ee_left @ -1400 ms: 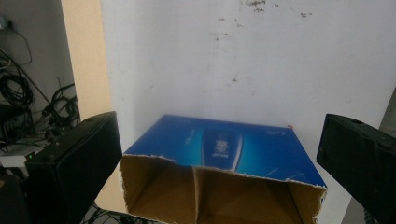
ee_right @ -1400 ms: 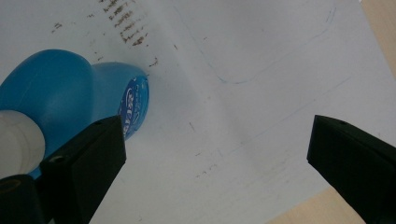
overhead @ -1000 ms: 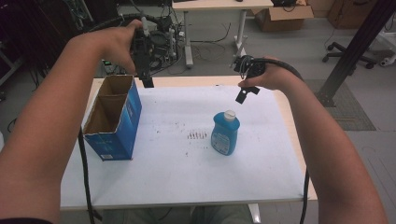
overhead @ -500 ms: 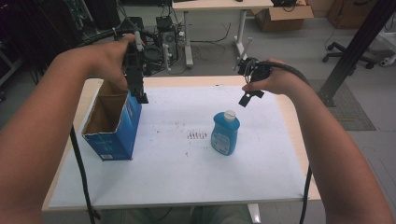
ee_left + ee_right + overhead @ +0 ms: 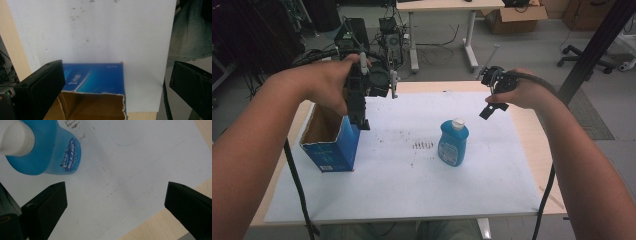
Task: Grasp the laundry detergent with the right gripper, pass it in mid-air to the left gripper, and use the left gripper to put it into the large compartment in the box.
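Note:
An open-topped blue cardboard box (image 5: 332, 145) stands at the left of the white sheet (image 5: 412, 175). My left gripper (image 5: 361, 120) hangs open just above the box's right wall, jaws pointing down. In the left gripper view the box (image 5: 95, 80) lies below and between the wide-apart jaws of the left gripper (image 5: 116, 67). A blue bottle with a white cap (image 5: 453, 145) stands upright mid-table. My right gripper (image 5: 488, 109) hovers open behind and to the right of it. The bottle (image 5: 47, 152) sits beyond the left jaw of the right gripper (image 5: 116, 187), which holds nothing.
The white sheet covers most of the wooden table (image 5: 532, 130), with dark specks (image 5: 422, 145) near the middle. Behind the table are another desk (image 5: 442, 7), tangled cables and equipment (image 5: 387, 30), a cardboard box (image 5: 517, 12) and an office chair (image 5: 587, 55).
My left gripper has come down and nearer, from behind the box to just above its right wall. The right gripper drifted slightly right and lower. Box and bottle have not moved.

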Demonstrator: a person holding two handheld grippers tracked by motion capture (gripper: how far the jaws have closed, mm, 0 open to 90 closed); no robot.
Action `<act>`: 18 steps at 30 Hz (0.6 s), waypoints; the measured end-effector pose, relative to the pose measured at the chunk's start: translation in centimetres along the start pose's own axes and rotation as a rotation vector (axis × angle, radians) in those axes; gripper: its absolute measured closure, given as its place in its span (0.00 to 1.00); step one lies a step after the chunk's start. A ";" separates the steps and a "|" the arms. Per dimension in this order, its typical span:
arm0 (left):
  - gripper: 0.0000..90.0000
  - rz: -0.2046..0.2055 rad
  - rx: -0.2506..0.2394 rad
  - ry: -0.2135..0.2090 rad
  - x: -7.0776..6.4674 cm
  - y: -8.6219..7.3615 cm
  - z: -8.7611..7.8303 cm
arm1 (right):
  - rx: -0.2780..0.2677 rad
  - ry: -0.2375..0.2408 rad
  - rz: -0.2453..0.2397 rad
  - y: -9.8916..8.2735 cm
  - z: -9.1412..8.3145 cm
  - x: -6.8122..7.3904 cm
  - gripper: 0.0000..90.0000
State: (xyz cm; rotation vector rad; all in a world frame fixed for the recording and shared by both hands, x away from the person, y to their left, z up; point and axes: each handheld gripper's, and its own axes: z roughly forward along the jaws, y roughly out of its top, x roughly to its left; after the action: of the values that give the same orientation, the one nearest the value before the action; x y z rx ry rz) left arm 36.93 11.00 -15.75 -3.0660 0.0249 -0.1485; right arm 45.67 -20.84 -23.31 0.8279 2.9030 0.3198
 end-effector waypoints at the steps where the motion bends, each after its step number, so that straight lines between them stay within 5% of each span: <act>1: 0.00 0.006 0.001 0.000 -0.3 0.1 0.1 | 0.000 0.001 0.003 -0.2 0.0 0.1 0.05; 18: 0.00 0.014 0.032 -0.028 -3.4 0.0 2.1 | -0.043 -0.011 0.007 -3.5 -0.7 1.8 0.05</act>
State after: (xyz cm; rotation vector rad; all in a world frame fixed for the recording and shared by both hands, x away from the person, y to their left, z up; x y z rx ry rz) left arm 33.78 11.22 -18.18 -3.0352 0.0421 -0.1042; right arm 42.26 -22.85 -23.54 0.8303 2.8730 0.3757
